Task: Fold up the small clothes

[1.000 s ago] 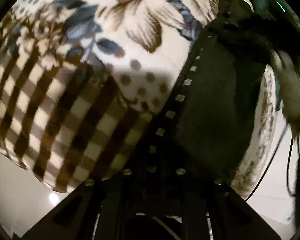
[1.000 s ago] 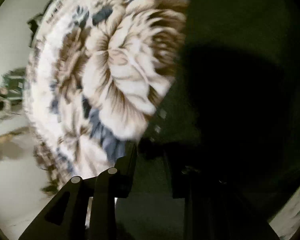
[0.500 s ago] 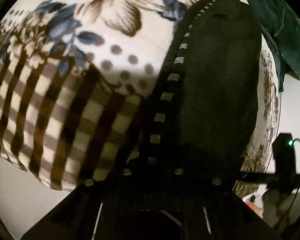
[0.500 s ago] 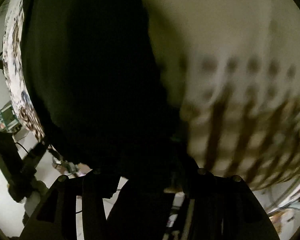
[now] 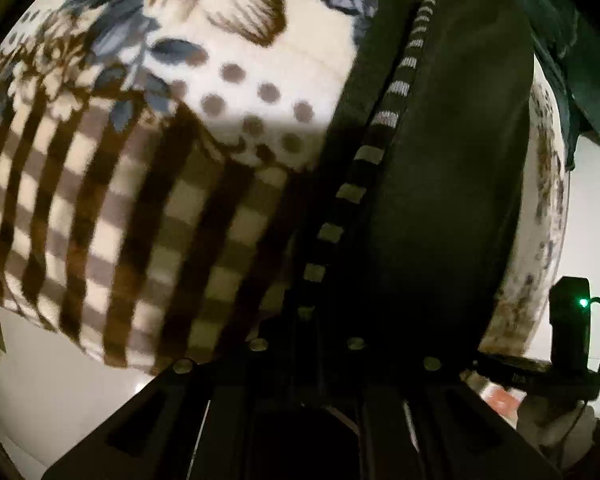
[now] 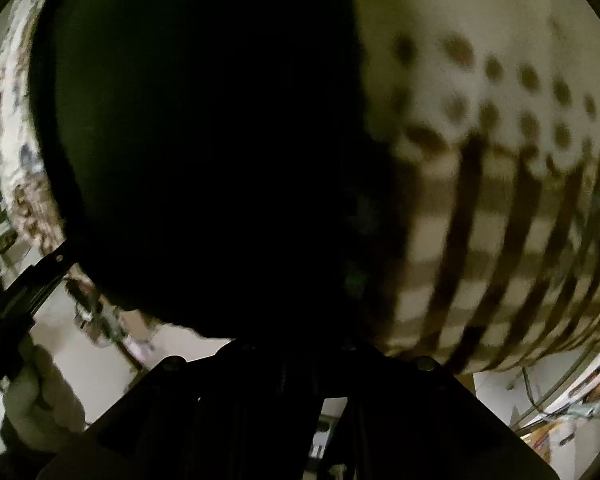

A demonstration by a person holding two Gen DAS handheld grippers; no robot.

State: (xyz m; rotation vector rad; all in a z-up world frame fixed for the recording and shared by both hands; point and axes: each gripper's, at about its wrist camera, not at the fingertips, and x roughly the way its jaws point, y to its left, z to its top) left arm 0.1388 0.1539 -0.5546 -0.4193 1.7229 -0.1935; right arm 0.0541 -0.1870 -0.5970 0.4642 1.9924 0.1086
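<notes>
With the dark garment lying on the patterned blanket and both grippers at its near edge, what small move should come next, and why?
Probably lift the near edge and carry it forward over itself. The dark garment lies flat on the blanket, and its near edge runs into both grippers, though neither view shows whether they have closed on it.

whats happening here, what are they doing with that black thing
A person with a handheld gripper in each hand is working on a dark garment with a dashed white trim, spread over a floral and checked blanket. Both cameras are pressed in close above the cloth, so the fingertips are buried in shadow and it is unclear whether either gripper has hold of it. A second dark green piece lies at the far edge. The other gripper shows beside the blanket.
</notes>
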